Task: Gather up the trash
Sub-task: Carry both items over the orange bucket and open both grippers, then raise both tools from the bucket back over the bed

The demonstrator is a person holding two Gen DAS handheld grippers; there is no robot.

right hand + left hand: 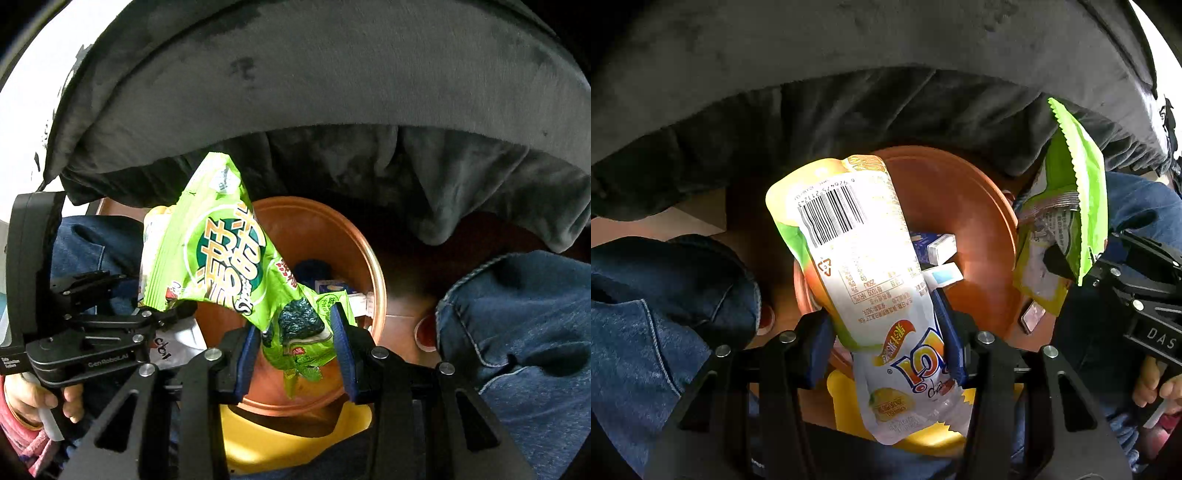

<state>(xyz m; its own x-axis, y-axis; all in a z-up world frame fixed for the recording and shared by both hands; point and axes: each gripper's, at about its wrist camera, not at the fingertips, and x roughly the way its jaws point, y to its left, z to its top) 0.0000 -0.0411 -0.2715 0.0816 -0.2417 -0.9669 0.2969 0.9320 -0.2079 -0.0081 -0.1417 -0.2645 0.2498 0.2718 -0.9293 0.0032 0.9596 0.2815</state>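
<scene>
Already you have small boxes (pixel 940 247) in the brown bin (pixel 979 206) — your left gripper (pixel 890 343) pinches the white pouch (pixel 864 266), your right gripper (pixel 295 343) pinches the green bag (pixel 229 258), both above it, neither yet dropped.

- The right gripper (pixel 297 341), black with blue-padded fingers (pixel 248 354), is clamped on the lower end of a crinkled bright green snack bag (pixel 229 254) with a dark green round logo
- The bag stands up and leans left above a round brown plastic bin (pixel 375 273)
- Inside the bin lie a small blue-and-white carton (pixel 332 286) and other scraps too dim to tell
- The left gripper (pixel 173 314), also black, sits at the left edge, held by a hand (pixel 35 398); a white wrapper (pixel 177 341) with partial lettering shows at its fingertips
- A dark grey plush blanket (pixel 314 81) arches over the top
- Blue denim knees (pixel 517 314) flank the bin, and a yellow object (pixel 280 439) lies below it
</scene>
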